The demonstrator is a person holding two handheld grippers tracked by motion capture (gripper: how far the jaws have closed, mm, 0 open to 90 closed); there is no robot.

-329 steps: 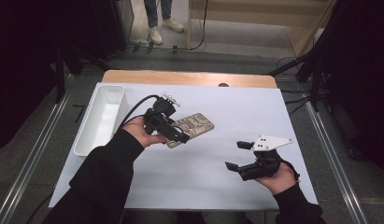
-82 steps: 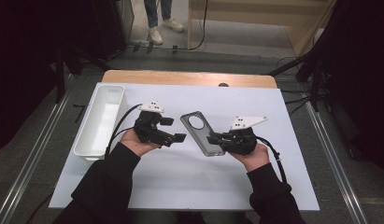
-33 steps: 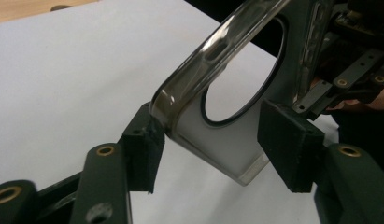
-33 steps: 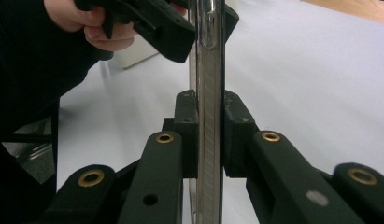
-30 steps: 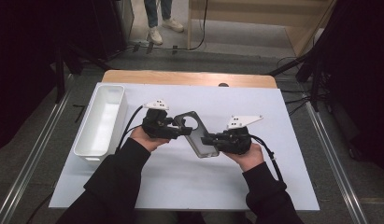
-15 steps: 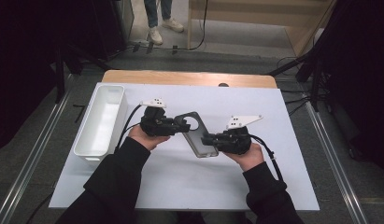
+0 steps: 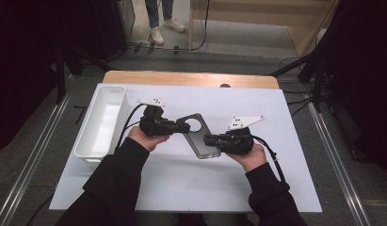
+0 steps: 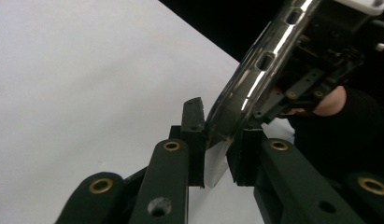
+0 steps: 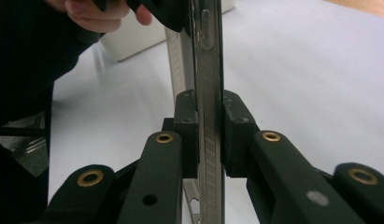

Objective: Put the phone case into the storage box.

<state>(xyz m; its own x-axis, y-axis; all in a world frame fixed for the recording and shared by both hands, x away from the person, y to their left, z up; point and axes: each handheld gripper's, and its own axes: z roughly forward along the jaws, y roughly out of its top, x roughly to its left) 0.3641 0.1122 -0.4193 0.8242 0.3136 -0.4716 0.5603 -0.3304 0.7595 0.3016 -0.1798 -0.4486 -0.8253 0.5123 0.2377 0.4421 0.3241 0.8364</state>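
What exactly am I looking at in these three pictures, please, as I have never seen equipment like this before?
There is no machine here: a person at a table holds a tool with two black jaws in each hand. The high view looks down from above the person's side. In it you see the left hand-held gripper and the right hand-held gripper, both clamped on one phone case, a dark shell with a round camera opening. It is held between them above the white table cover. A white tray sits at the left. The other two pictures come from cameras riding on each tool, looking along its jaws: both show the jaws pressing the case's thin edge. The left jaws have just been closing onto it.
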